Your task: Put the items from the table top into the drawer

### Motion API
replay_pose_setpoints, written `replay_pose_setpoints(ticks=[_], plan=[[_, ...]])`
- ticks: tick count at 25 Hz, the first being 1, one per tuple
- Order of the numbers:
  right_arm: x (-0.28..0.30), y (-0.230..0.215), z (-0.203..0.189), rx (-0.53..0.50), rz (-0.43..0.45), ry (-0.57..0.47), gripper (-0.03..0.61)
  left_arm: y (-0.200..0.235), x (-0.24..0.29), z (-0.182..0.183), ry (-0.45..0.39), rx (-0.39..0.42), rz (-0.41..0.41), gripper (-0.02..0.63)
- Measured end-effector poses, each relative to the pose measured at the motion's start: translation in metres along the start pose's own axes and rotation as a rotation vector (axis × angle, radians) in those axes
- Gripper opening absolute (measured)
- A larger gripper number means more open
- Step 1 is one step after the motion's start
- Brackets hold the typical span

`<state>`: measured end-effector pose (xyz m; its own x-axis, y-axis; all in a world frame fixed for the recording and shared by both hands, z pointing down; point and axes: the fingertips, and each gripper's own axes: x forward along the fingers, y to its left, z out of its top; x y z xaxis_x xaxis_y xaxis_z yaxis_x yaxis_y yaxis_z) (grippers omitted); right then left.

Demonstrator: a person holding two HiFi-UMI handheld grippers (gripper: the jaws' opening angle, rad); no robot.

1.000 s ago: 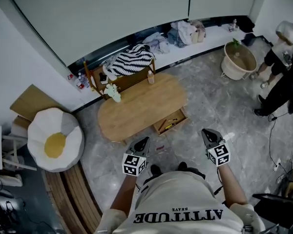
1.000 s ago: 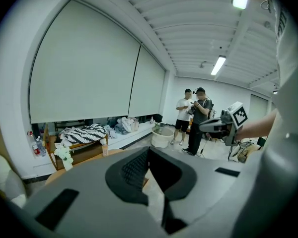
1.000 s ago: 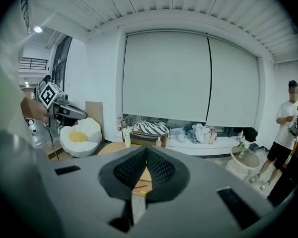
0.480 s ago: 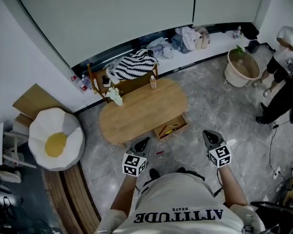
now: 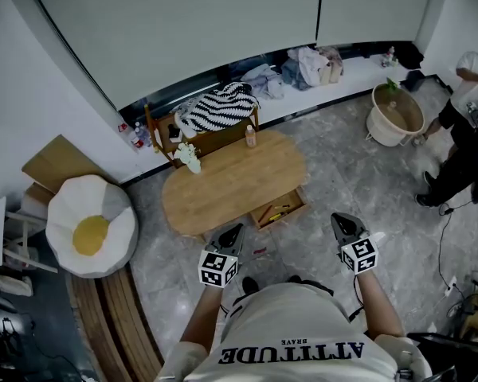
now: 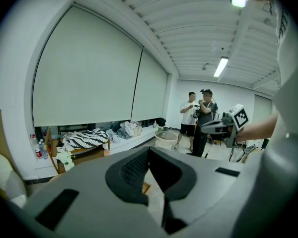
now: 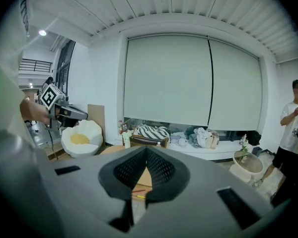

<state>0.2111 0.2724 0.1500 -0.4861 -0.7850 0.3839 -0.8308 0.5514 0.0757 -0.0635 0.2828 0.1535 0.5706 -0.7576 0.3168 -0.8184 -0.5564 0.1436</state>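
The oval table [image 5: 231, 183] at centre is pale honey wood with a fine grain. Above it lies a black-and-white striped cloth [image 5: 217, 104]. At left, the cushion [image 5: 89, 228] is white with a yellow middle. The floor [image 5: 342, 173] is mottled grey. The left gripper [image 5: 234, 231] and right gripper [image 5: 341, 220] are dark grey, their cubes marked in black-and-white squares

Grey stone floor [image 5: 342, 173] lies below me; pale blinds [image 5: 207, 22] cover the far wall, an egg-shaped cushion [image 5: 90, 225] sits left, a strip light [image 6: 220, 66] glows overhead.
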Motion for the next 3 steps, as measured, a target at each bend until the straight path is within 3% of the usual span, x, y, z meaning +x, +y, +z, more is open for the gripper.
replay_pose_setpoints(ticks=[3], plan=[[-0.0052, 0.0013, -0.0033, 0.000, -0.005, -0.002, 0.020, -0.0039, -0.0025, -0.0037, 0.000, 0.001, -0.001, 0.021]])
